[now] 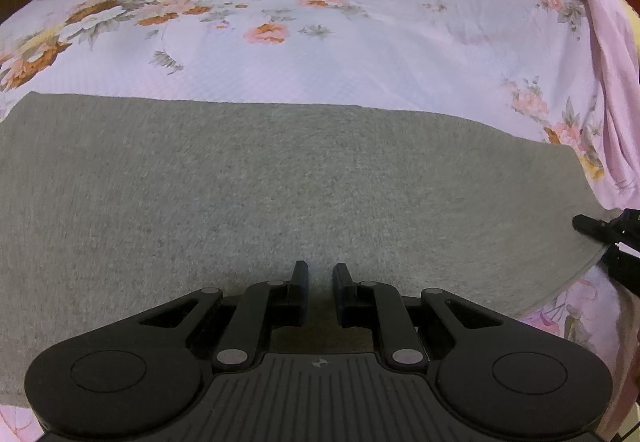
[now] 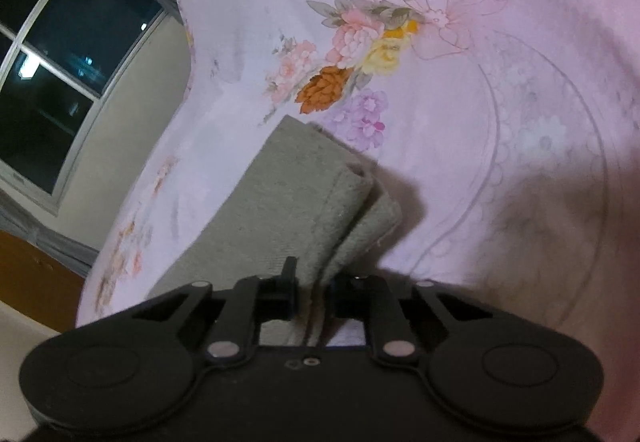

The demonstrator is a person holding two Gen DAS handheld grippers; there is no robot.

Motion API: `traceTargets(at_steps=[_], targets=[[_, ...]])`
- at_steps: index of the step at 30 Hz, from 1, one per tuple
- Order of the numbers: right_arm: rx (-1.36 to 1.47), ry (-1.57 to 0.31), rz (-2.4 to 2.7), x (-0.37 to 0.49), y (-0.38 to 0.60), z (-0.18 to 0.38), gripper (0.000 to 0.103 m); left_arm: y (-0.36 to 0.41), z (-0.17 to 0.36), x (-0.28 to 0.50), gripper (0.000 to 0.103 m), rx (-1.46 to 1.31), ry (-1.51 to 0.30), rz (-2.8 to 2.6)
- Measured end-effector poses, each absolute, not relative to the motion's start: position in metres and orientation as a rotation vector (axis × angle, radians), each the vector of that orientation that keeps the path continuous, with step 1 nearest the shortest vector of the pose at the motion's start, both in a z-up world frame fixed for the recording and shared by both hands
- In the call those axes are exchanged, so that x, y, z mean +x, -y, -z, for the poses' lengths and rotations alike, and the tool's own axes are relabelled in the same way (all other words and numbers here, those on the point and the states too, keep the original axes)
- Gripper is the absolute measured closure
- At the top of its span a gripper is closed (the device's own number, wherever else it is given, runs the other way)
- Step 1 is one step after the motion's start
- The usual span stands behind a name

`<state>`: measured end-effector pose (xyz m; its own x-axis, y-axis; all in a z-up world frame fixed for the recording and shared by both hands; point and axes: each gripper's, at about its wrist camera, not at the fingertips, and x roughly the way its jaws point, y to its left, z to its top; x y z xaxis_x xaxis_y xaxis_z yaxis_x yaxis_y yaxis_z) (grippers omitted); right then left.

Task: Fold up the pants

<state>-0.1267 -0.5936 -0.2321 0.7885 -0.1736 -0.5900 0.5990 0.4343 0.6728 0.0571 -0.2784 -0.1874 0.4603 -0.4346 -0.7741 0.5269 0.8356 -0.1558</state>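
Left gripper [image 1: 320, 274] closed, nothing visibly pinched, resting on grey pants [image 1: 280, 182], probably pinning them. Right gripper [image 2: 314, 282] clamps the pants' end for the fold. Pants lie flat on floral sheet [image 1: 360, 54]; window [image 2: 60, 90] far left.

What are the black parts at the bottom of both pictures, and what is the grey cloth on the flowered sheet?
They are two hand-held grippers, each carrying a camera that looks along its two fingers. One picture comes from the left gripper, the other from the right gripper. The grey cloth is the pants, lying on a pink flowered sheet. The left gripper is shut above the flat pants; whether it pinches cloth is unclear. The right gripper is shut on the pants' layered edge.
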Motion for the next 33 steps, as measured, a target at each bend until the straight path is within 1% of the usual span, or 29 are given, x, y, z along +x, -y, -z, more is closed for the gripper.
traceTargets(at_steps=[3,6,9,11,18,22,25,29,31,33], targets=[[1.015,-0.461,0.521,-0.128,0.591,0.226,0.092,0.280,0.188,0.056,0.089,0.121,-0.912,0.590],[0.971,-0.500,0.538,-0.123,0.590,0.223,0.093,0.282,0.187,0.057,0.089,0.144,-0.912,0.596],[0.914,-0.465,0.538,-0.119,0.583,0.198,0.093,0.271,0.178,0.064,0.089,0.074,-0.948,0.599],[0.847,-0.450,0.515,-0.112,0.573,0.178,0.093,0.260,0.170,0.066,0.089,0.057,-0.931,0.591],[0.712,-0.376,0.292,-0.062,0.509,0.110,0.092,0.190,0.158,0.082,0.089,-0.002,-0.895,0.515],[0.641,-0.398,0.118,-0.020,0.446,0.093,0.092,0.142,0.157,0.087,0.089,-0.028,-0.881,0.442],[0.587,-0.451,0.005,0.010,0.394,0.097,0.092,0.110,0.159,0.091,0.089,-0.066,-0.884,0.387],[0.544,-0.588,-0.114,0.042,0.328,0.132,0.091,0.077,0.163,0.094,0.089,-0.100,-0.888,0.335],[0.518,-0.679,-0.144,0.051,0.304,0.156,0.082,0.063,0.167,0.096,0.089,-0.130,-0.903,0.327],[0.495,-0.765,-0.133,0.054,0.290,0.177,0.069,0.055,0.169,0.098,0.089,-0.182,-0.928,0.335]])
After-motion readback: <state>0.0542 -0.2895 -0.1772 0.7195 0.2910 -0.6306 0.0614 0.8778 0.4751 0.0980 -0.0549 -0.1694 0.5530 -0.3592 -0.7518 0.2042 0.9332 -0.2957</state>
